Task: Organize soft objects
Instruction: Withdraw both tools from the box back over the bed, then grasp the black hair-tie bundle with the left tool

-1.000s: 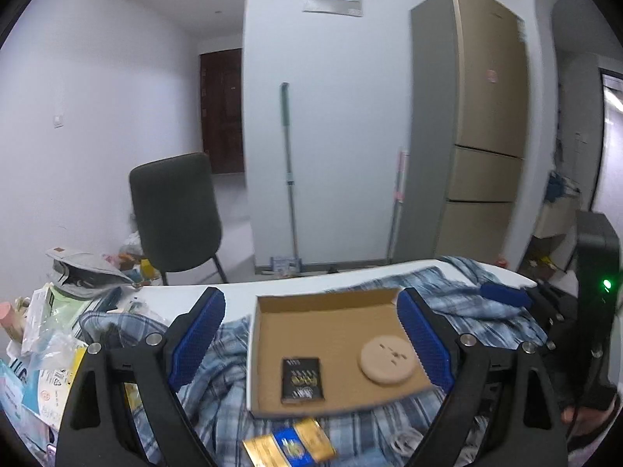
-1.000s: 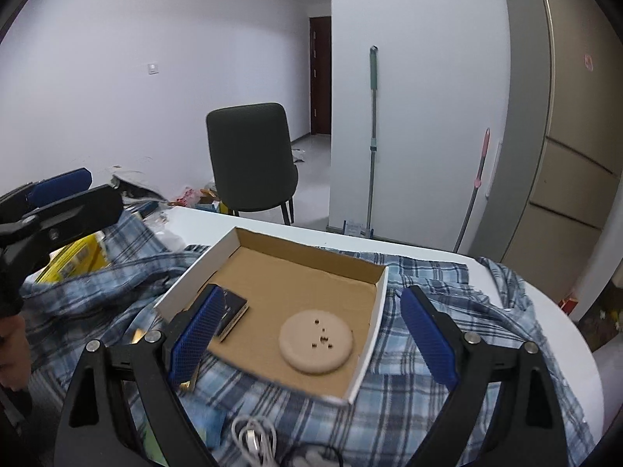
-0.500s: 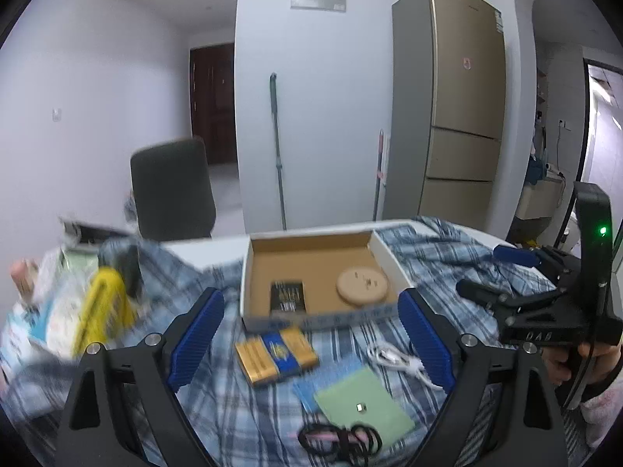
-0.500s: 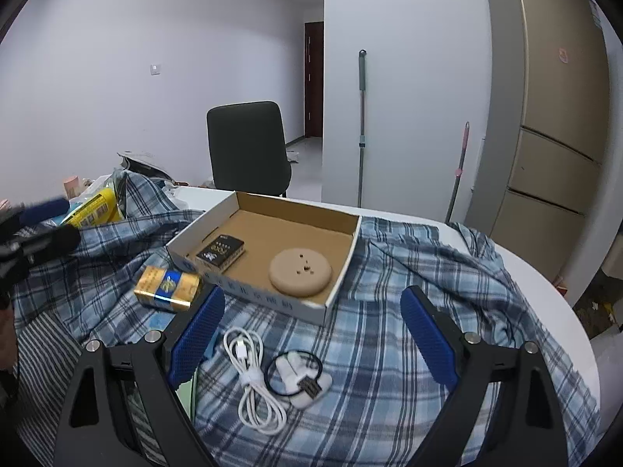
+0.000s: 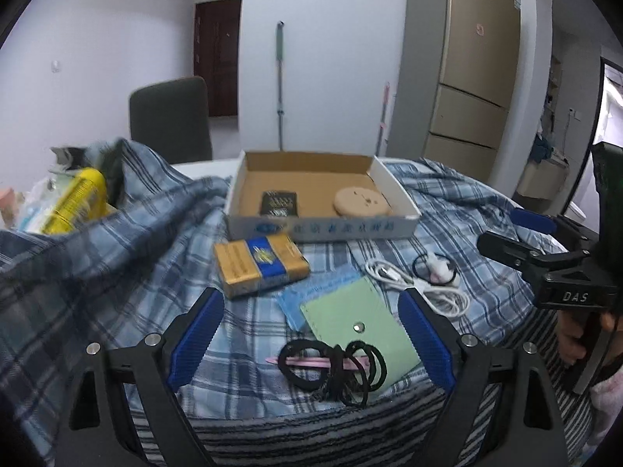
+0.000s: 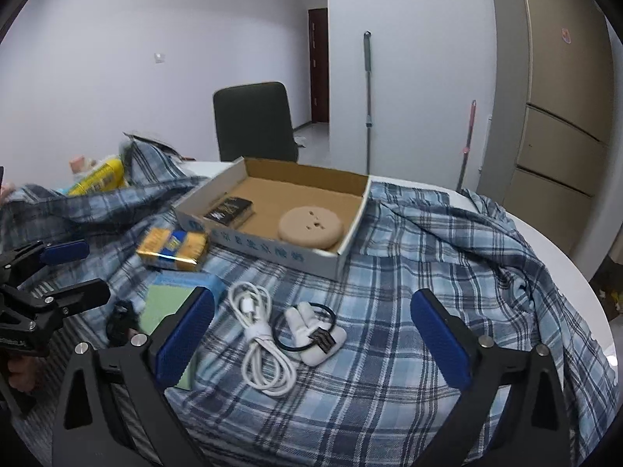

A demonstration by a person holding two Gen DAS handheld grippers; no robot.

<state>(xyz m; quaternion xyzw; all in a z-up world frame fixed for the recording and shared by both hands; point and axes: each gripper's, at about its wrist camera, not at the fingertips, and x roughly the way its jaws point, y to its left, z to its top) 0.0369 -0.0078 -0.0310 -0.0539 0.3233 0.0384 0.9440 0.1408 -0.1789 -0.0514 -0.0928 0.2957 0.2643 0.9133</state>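
Observation:
A blue plaid shirt [image 5: 117, 241] [image 6: 447, 264] lies spread over the round table, bunched up at the left. A striped dark cloth [image 5: 311, 432] lies at the near edge. On the shirt lie black hair ties [image 5: 335, 366], a green and blue pouch [image 5: 350, 315] [image 6: 171, 295], a white cable [image 6: 261, 334] and a white soft item with a black band [image 6: 311, 330]. My left gripper [image 5: 311, 342] is open above the hair ties. My right gripper [image 6: 311, 342] is open above the cable and white item.
A cardboard box [image 5: 323, 202] [image 6: 272, 214] on the shirt holds a black packet [image 5: 278, 202] and a round tan disc [image 5: 362, 202]. A gold and blue pack [image 5: 261, 264] lies in front of it. Clutter with a yellow bag [image 5: 78, 198] is at the left. A chair [image 6: 253, 120] stands behind.
Both grippers have pulled back and up from the box toward the near table edge. More items on the shirt have come into view. Both stayed open.

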